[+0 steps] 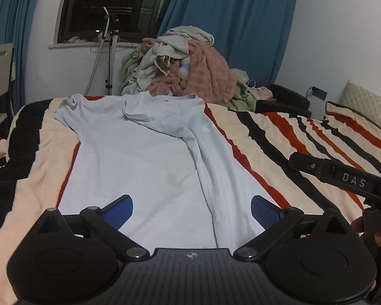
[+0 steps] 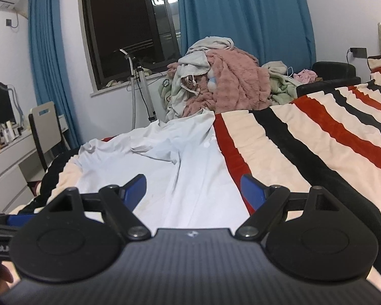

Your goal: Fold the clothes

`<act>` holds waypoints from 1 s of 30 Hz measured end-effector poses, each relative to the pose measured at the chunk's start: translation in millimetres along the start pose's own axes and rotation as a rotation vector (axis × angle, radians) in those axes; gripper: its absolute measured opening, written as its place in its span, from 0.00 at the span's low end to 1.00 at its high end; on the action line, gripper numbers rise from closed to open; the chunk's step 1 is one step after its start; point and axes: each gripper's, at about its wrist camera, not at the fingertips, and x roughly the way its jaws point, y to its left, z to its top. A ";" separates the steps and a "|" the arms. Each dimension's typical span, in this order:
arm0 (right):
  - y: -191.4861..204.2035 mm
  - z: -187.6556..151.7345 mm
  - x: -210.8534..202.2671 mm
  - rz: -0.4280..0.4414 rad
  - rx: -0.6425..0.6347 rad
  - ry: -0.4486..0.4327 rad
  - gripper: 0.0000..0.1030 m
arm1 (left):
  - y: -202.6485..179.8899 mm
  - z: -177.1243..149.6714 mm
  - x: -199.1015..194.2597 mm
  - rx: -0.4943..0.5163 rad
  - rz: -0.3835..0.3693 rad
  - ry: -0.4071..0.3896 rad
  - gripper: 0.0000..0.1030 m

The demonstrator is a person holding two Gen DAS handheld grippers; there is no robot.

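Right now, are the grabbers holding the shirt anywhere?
No, nothing is held. The left gripper and right gripper are both open above the light blue shirt, fingers spread apart.

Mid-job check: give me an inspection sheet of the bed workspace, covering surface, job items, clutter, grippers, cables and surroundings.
Surface: striped blanket in cream, red and black covers the bed, slightly rumpled.
Job's things: light blue shirt lies spread lengthwise, one side already folded inward, faint stain near the middle.
Clutter: laundry pile heaped beyond the shirt's far end; pink fleece on top.
Grippers: left gripper open above the shirt's near hem, holding nothing; right gripper open over the shirt's right edge, holding nothing.
Cables: a cord runs to a wall plug; a hose hangs beside the stand.
Surroundings: dark window, blue curtains, chair, dresser.
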 end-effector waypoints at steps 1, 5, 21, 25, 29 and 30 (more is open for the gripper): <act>1.1 0.1 -0.9 -0.004 -0.003 0.003 0.81 | -0.1 -1.2 -2.1 0.005 0.006 -0.005 0.98; 7.6 2.2 -7.1 -0.020 -0.032 0.011 0.81 | -1.7 -3.8 -10.2 0.026 0.024 -0.021 0.99; -28.7 43.5 132.3 0.158 0.252 0.147 0.67 | 23.7 -10.8 -17.8 -0.078 0.096 -0.036 1.00; -39.9 41.6 197.6 0.167 0.237 0.202 0.43 | 30.3 -12.3 -10.5 -0.099 0.089 -0.034 1.00; -54.9 31.5 242.2 0.267 0.299 0.200 0.35 | 36.3 -12.9 5.3 -0.127 0.105 -0.023 1.00; -52.6 30.2 249.7 0.291 0.285 0.192 0.35 | 37.9 -12.1 10.1 -0.132 0.113 -0.021 1.00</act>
